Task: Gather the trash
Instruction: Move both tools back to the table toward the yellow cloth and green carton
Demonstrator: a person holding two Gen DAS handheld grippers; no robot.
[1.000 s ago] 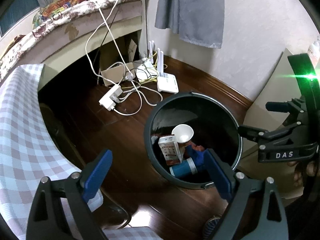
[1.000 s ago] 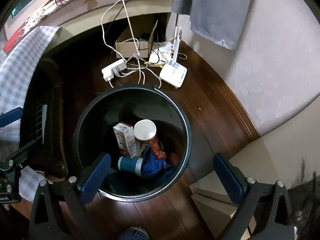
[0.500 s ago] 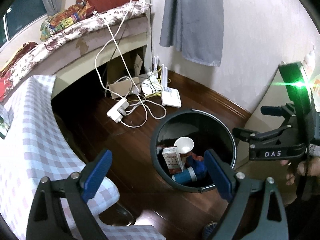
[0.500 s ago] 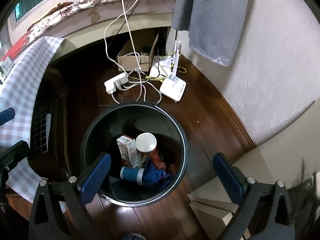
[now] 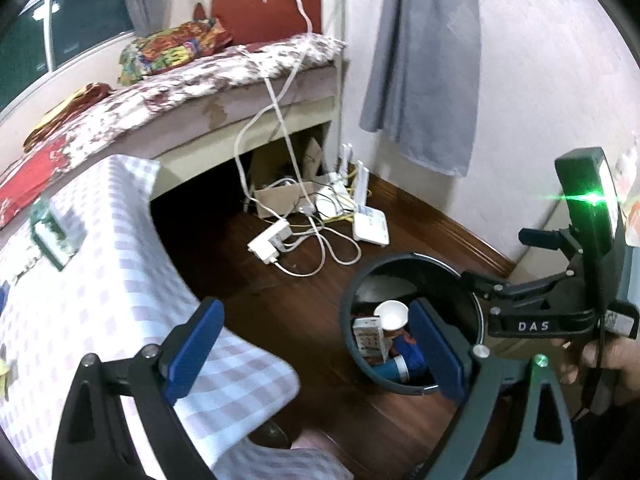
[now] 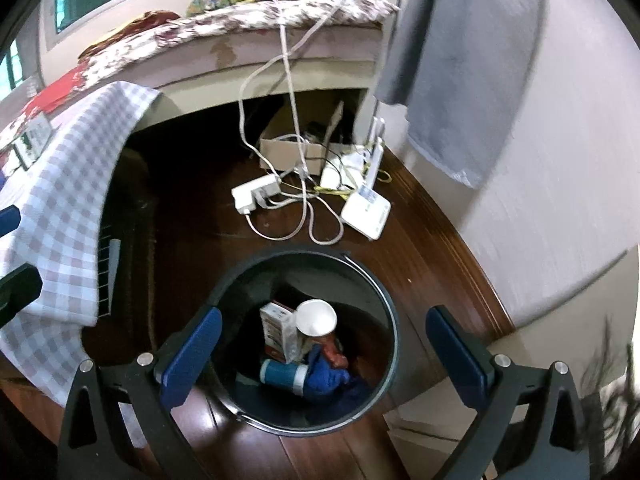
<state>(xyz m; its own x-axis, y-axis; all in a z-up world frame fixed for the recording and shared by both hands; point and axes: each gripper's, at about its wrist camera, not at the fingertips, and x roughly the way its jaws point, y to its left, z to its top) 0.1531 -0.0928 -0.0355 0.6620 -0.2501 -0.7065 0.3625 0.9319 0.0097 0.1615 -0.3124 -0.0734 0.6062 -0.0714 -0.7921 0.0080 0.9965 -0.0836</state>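
A round dark trash bin (image 6: 372, 280) (image 5: 360, 280) stands on the wooden floor. Inside lie a white carton (image 6: 278, 330) (image 5: 370, 340), a paper cup (image 6: 316, 318) (image 5: 392, 314), a blue-and-white can (image 6: 282, 374) (image 5: 394, 368) and blue crumpled material (image 6: 326, 378). My right gripper (image 6: 324, 356) hangs open above the bin with nothing between its blue pads. My left gripper (image 5: 316, 350) is open and empty, over the floor between the checked tablecloth and the bin. The right gripper's body (image 5: 560, 312), with a green light, shows at the right of the left wrist view, held by a hand.
A table with a checked cloth (image 5: 100, 280) (image 6: 52, 220) is at the left, with small items on it. A power strip (image 6: 256, 192), cables, a white router (image 6: 366, 212) and a cardboard box (image 6: 292, 148) lie beyond the bin under a bench. A grey cloth (image 5: 424, 60) hangs on the wall.
Both grippers have risen and pulled back from the bin, which now looks smaller and lower in both views. More of the bench and table shows. Both stayed open.
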